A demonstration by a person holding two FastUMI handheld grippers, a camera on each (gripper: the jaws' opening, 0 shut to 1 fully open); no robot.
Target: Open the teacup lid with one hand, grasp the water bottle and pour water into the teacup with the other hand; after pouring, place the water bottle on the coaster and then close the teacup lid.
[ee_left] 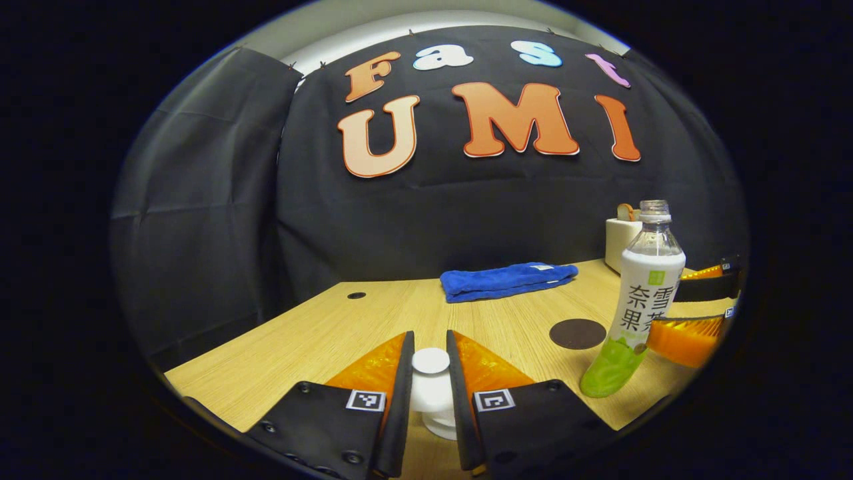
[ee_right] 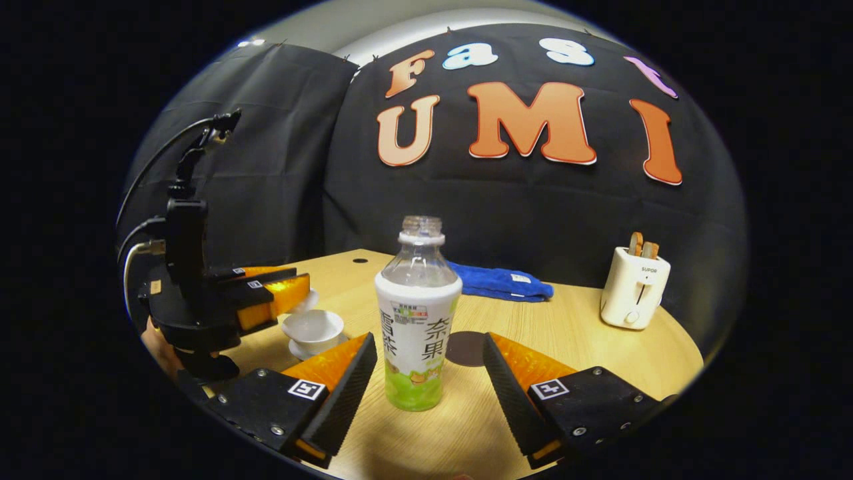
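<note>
A: Left gripper [ee_left: 430, 373]?
B: Clenched on the lid [ee_left: 432, 390], fingers pressing the knob from both sides. From the right gripper view the lid [ee_right: 303, 303] is lifted and tilted, held just above the teacup [ee_right: 313, 328], not touching it.

A: Teacup?
B: Uncovered, on its saucer [ee_right: 308, 349], left part of the table [ee_right: 466, 433].

A: Right gripper [ee_right: 430, 373]?
B: Released. Jaws wide, one finger on either side of the bottle [ee_right: 417, 320], clear gaps both ways. In the left gripper view its fingers [ee_left: 686, 337] sit just at the bottle's [ee_left: 636, 307] far side; whether they touch there, cannot tell.

A: Bottle?
B: Upright on the table, no cap. Water level hidden by the label.

A: Coaster?
B: Dark round disc [ee_left: 577, 333] flat on the wood, just beside the bottle; in the right gripper view it [ee_right: 466, 348] lies behind the bottle, partly hidden.

A: Else?
B: Blue towel [ee_right: 500, 281] folded near the back edge; toaster [ee_right: 634, 287] at the far right.
</note>
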